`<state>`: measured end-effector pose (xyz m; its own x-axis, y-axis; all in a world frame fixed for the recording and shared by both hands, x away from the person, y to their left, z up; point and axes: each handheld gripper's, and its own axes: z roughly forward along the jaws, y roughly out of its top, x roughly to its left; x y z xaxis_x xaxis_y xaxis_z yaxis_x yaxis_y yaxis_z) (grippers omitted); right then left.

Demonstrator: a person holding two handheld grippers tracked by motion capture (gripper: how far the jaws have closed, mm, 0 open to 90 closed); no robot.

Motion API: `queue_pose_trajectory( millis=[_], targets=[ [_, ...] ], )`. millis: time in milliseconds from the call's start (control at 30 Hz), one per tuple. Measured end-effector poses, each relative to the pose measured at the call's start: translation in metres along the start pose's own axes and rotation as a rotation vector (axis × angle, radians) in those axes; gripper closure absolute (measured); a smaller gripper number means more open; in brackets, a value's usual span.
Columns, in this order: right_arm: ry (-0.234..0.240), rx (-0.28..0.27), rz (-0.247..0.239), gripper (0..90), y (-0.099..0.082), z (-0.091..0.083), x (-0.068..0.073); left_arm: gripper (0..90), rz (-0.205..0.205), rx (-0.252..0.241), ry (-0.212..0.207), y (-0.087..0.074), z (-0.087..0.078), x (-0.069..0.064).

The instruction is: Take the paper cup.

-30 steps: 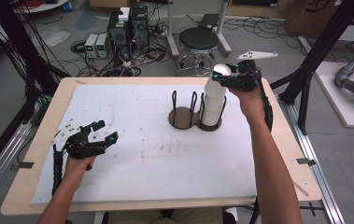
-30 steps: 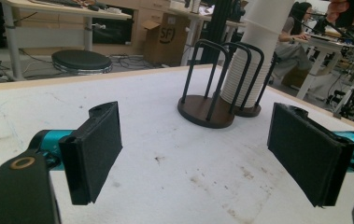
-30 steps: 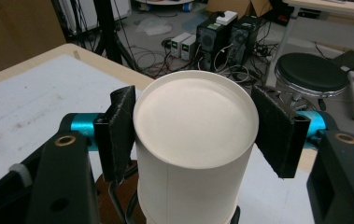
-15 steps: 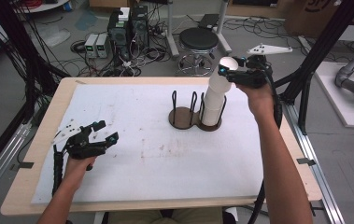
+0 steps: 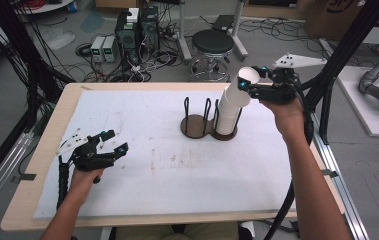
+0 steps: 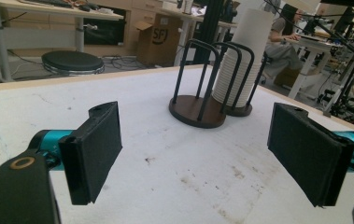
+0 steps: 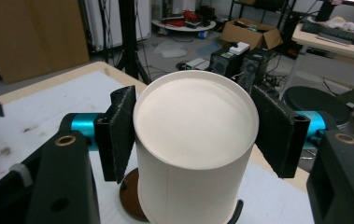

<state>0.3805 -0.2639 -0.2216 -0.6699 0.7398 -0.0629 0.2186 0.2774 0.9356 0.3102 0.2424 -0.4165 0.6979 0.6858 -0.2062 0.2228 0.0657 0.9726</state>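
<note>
A brown two-disc holder (image 5: 197, 125) with black wire posts stands right of the table's middle. Its right bay holds a tall stack of upturned white paper cups (image 5: 227, 117); in the left gripper view the holder (image 6: 195, 109) and stack (image 6: 240, 70) stand ahead. My right gripper (image 5: 251, 80) is shut on the top cup (image 5: 242, 90), raised and leaning right above the stack. In the right gripper view both pads clamp the cup (image 7: 193, 112), base up. My left gripper (image 5: 117, 141) rests open near the table's left front, nothing between its pads (image 6: 95, 149).
A stained white sheet (image 5: 152, 165) covers the wooden table (image 5: 37, 165). The holder's left bay (image 5: 192, 125) is bare. A black stool (image 5: 212, 42) and computer boxes (image 5: 137, 30) stand beyond the far edge. Black frame posts (image 5: 337, 60) rise at the right.
My right hand has risen and drifted right with the top cup, drawing it up off the stack. The left hand has stayed where it was.
</note>
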Motion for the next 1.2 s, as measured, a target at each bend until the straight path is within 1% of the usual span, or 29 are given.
queue_pose_trajectory(
  millis=[33, 67, 100, 167, 200, 233, 267, 300, 367, 400, 433, 467, 500, 533, 567, 600, 633, 667, 733, 767, 800, 900, 1033, 1200],
  targets=[
    [0.024, -0.006, -0.007, 35.8, -0.004, -0.005, 0.006, 17.6, -0.001, -0.003, 0.002, 0.000, 0.000, 0.000],
    [0.024, -0.006, -0.007, 35.8, -0.004, -0.005, 0.006, 17.6, 0.000, -0.006, 0.000, 0.000, 0.000, 0.000],
    [0.026, -0.004, -0.022, 35.8, -0.006, -0.007, 0.008, 17.6, 0.004, -0.005, -0.004, 0.000, -0.001, 0.000],
    [0.057, 0.005, -0.027, 35.8, -0.015, -0.012, 0.012, 17.6, 0.008, -0.009, -0.006, 0.000, 0.000, -0.001],
    [0.057, 0.005, -0.027, 35.8, -0.015, -0.012, 0.012, 17.6, 0.010, -0.007, -0.007, 0.000, 0.000, -0.001],
    [0.081, 0.012, -0.023, 35.8, -0.022, -0.014, 0.015, 17.6, 0.011, -0.003, -0.008, 0.000, 0.000, -0.001],
    [0.090, 0.015, -0.017, 35.8, -0.027, -0.015, 0.017, 17.6, 0.011, -0.007, -0.011, 0.000, 0.000, -0.002],
    [0.090, 0.015, -0.017, 35.8, -0.027, -0.015, 0.017, 17.6, 0.013, -0.007, -0.012, 0.000, 0.001, -0.002],
    [0.105, 0.019, -0.016, 35.8, -0.036, -0.015, 0.021, 17.6, 0.013, -0.007, -0.017, 0.000, 0.001, -0.003],
    [0.122, 0.017, -0.005, 35.8, -0.046, -0.014, 0.024, 17.5, 0.012, -0.006, -0.019, 0.000, 0.001, -0.003],
    [0.122, 0.017, -0.005, 35.8, -0.046, -0.014, 0.024, 17.5, 0.013, -0.006, -0.021, 0.000, 0.001, -0.003],
    [0.126, 0.022, 0.001, 35.8, -0.051, -0.013, 0.025, 17.6, 0.016, -0.005, -0.020, 0.000, 0.001, -0.004],
    [0.141, 0.014, 0.018, 35.8, -0.061, -0.012, 0.027, 17.5, 0.016, -0.006, -0.020, 0.000, 0.002, -0.004],
    [0.141, 0.014, 0.018, 35.8, -0.061, -0.012, 0.027, 17.5, 0.014, -0.006, -0.021, 0.000, 0.002, -0.005],
    [0.146, 0.017, 0.025, 35.8, -0.065, -0.011, 0.029, 17.5, 0.018, -0.003, -0.024, 0.000, 0.002, -0.005],
    [0.151, 0.026, 0.022, 35.8, -0.074, -0.009, 0.032, 17.5, 0.021, -0.002, -0.024, 0.000, 0.002, -0.005],
    [0.151, 0.027, 0.017, 35.8, -0.077, -0.007, 0.033, 17.5, 0.019, -0.002, -0.027, 0.000, 0.003, -0.006],
    [0.151, 0.027, 0.017, 35.8, -0.077, -0.007, 0.033, 17.5, 0.023, 0.001, -0.027, 0.000, 0.003, -0.006],
    [0.159, 0.029, 0.013, 35.8, -0.087, -0.004, 0.038, 17.4, 0.021, 0.000, -0.031, 0.000, 0.004, -0.007],
    [0.159, 0.029, 0.013, 35.8, -0.087, -0.004, 0.038, 17.4, 0.022, -0.002, -0.032, 0.000, 0.004, -0.007],
    [0.163, 0.033, 0.010, 35.8, -0.093, -0.001, 0.040, 17.4, 0.027, 0.000, -0.038, 0.000, 0.004, -0.007],
    [0.169, 0.037, 0.010, 35.8, -0.097, 0.001, 0.044, 17.4, 0.028, 0.001, -0.040, 0.000, 0.004, -0.008],
    [0.170, 0.056, -0.012, 35.8, -0.101, 0.004, 0.050, 17.3, 0.037, -0.006, -0.039, -0.001, 0.003, -0.010],
    [0.181, 0.057, -0.025, 35.7, -0.104, 0.008, 0.056, 17.3, 0.033, -0.017, -0.042, -0.003, 0.004, -0.010]
  ],
)
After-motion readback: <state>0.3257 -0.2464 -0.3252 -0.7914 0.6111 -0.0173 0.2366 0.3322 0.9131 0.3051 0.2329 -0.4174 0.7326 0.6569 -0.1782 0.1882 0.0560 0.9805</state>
